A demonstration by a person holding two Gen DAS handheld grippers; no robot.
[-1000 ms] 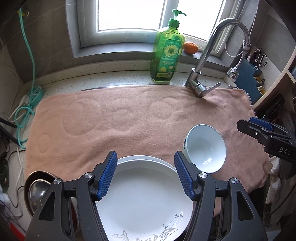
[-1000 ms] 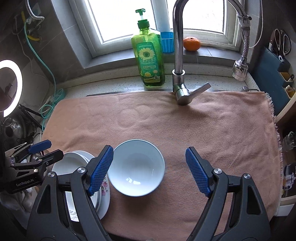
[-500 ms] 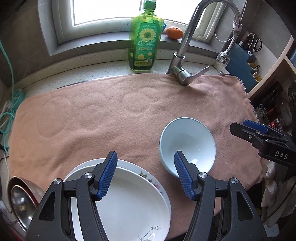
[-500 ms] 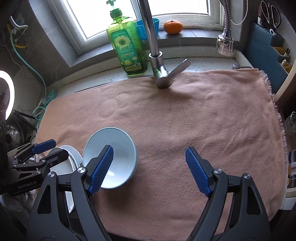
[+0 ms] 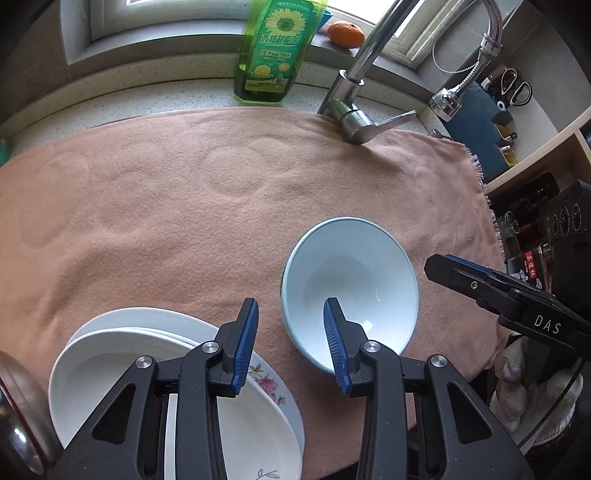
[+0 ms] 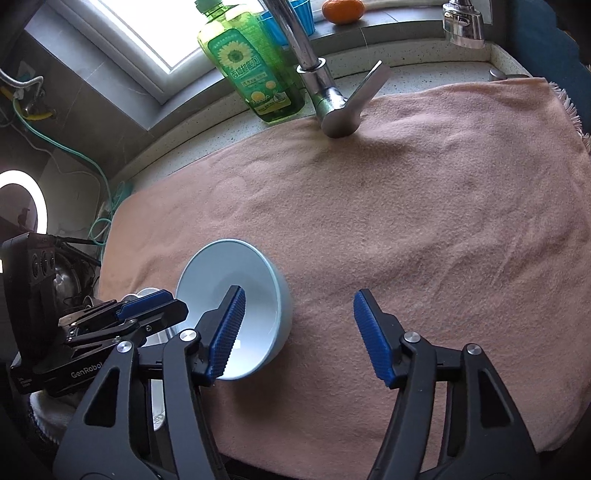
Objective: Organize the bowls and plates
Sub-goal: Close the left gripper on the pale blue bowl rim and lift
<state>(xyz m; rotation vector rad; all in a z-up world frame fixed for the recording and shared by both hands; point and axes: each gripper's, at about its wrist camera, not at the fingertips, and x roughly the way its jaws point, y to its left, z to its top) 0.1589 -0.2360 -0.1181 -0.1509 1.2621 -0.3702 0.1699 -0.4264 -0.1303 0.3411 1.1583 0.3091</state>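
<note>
Two stacked plates [image 5: 122, 354] at seven o'clock in the left wrist view, on the near left of the peach towel [image 5: 184, 206]; pale blue bowl [image 5: 351, 291] upright just beside them at four o'clock, apparently not touching. Left gripper [image 5: 290, 341] parted and empty, right pad over the bowl's near left rim, left pad over the plates' edge. Right gripper [image 6: 299, 334] spread wide, gripping nothing, left pad over the bowl's [image 6: 236, 306] interior.

Probably reaching for the bowl. Best to straddle the wall with one gripper only, one pad inside and one outside, then close gently, lift level and lower onto the plates without clinking.

Only in the left view: floral plate rim [image 5: 269, 380] and scissors [image 5: 515, 86] at one o'clock. Only in the right view: ring light [image 6: 22, 206] at nine o'clock and blue cup [image 6: 303, 14] behind the sunflower dish-soap bottle [image 6: 251, 70].
</note>
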